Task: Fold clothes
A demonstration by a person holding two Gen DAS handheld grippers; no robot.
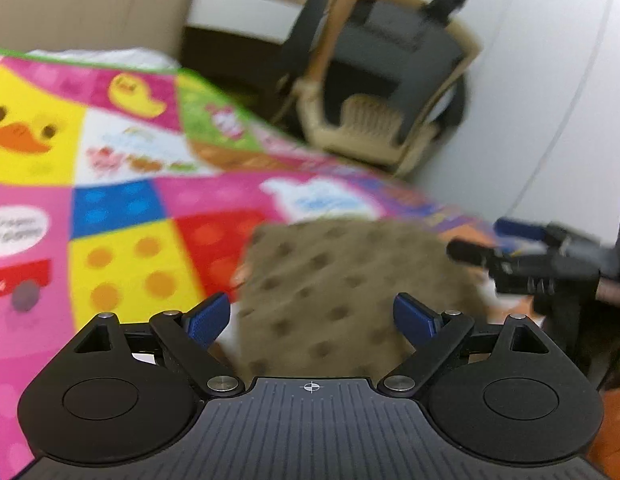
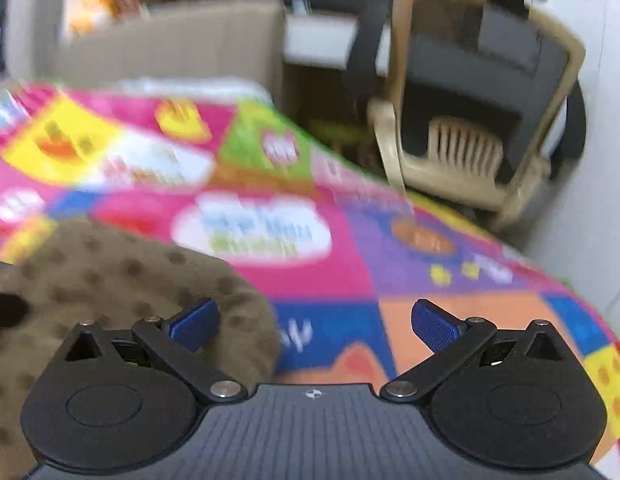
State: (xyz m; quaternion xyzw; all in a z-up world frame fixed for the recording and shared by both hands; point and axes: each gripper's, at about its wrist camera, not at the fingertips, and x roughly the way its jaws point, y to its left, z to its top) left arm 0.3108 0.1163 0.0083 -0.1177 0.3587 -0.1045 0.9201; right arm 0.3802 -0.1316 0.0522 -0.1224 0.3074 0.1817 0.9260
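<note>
Brown dotted garment [image 1: 334,280] lies loose on the colourful mat [image 1: 121,208], left gripper [image 1: 312,318] and right gripper [image 2: 314,326] both wide, empty, probably lining up a fold

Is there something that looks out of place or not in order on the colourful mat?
Nothing looks spilled or damaged. The brown dotted garment lies on the colourful mat, its edge toward the right tongs rounded rather than squared. Both tongs are open and empty. The pictures are blurred, so small creases cannot be judged.
</note>
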